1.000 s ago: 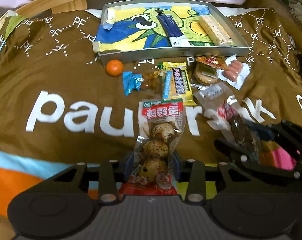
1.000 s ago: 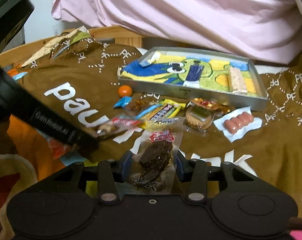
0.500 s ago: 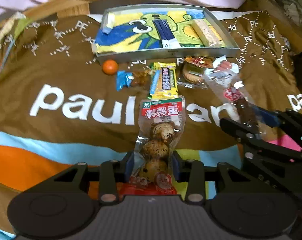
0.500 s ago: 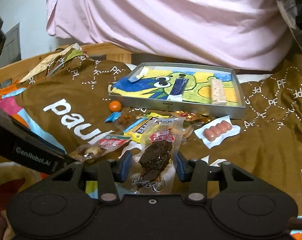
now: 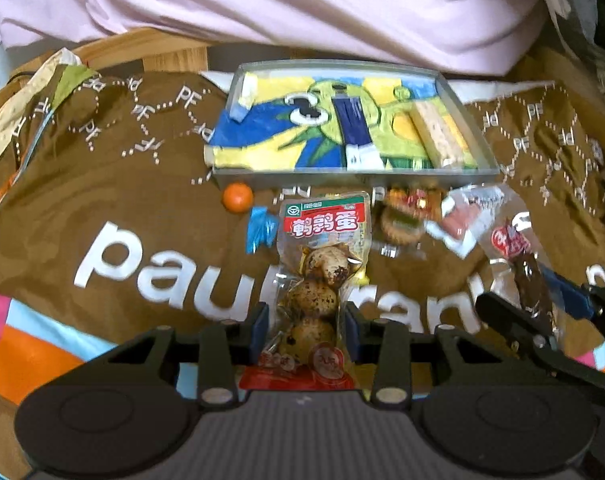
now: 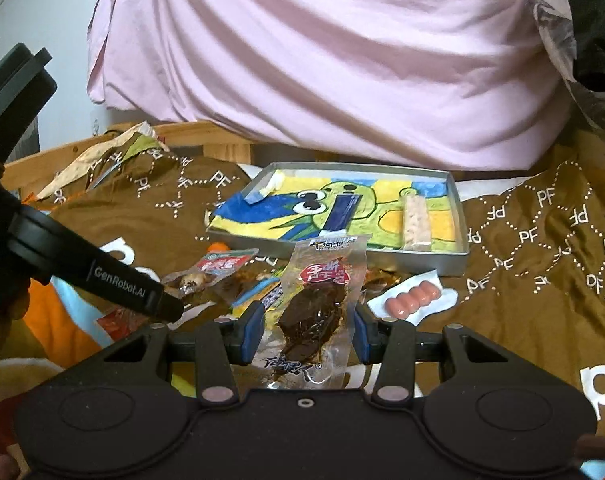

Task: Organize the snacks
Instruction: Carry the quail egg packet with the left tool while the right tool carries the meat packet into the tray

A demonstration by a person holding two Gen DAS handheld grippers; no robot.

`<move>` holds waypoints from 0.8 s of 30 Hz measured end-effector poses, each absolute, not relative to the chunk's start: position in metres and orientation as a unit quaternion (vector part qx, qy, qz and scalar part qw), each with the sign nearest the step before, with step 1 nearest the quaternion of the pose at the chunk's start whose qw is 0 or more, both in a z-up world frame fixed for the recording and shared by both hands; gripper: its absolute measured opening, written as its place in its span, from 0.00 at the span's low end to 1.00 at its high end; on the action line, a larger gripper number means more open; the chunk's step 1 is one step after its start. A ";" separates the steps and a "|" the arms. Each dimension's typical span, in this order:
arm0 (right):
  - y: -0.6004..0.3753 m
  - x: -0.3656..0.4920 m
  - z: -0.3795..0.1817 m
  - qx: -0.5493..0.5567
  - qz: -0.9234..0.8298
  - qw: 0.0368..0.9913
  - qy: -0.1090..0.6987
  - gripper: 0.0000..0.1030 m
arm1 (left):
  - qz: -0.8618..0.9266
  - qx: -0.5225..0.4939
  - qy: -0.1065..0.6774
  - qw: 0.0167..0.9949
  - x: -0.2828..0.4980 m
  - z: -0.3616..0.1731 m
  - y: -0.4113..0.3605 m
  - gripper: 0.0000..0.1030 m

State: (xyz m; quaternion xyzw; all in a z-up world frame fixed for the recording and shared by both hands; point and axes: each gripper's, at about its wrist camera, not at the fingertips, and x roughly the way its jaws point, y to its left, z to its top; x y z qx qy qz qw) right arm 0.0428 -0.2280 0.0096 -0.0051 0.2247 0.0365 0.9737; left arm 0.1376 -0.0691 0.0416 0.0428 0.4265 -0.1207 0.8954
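Observation:
My left gripper (image 5: 305,330) is shut on a clear quail egg packet (image 5: 320,280) with a red label, held above the brown cloth. My right gripper (image 6: 308,330) is shut on a clear packet of dark dried meat (image 6: 316,308); that packet also shows in the left wrist view (image 5: 528,276). A metal tray (image 5: 354,178) with a cartoon lining stands beyond, holding a blue stick packet (image 5: 356,128) and a pale bar (image 5: 438,136). The tray also shows in the right wrist view (image 6: 460,220).
Loose snacks lie in front of the tray: a small orange (image 5: 237,197), a blue candy (image 5: 260,230), a round cookie pack (image 5: 402,224) and pink sausages (image 6: 412,298). A pink sheet (image 6: 322,60) hangs behind the tray. The left gripper's body (image 6: 102,276) crosses the right wrist view.
Both grippers have lifted and tilted up with their packets, moving toward the tray. The tray now looks closer and the pink sheet fills more of both views.

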 end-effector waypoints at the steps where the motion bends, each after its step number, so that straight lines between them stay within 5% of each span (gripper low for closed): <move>1: -0.230 0.045 0.012 -0.009 0.036 0.975 0.220 0.45 | -0.122 0.040 0.422 0.898 0.141 0.044 -0.070 0.41; 24: -0.304 0.192 0.025 0.032 -0.009 0.988 0.151 0.45 | -0.103 -0.029 0.352 0.930 0.274 0.049 -0.113 0.41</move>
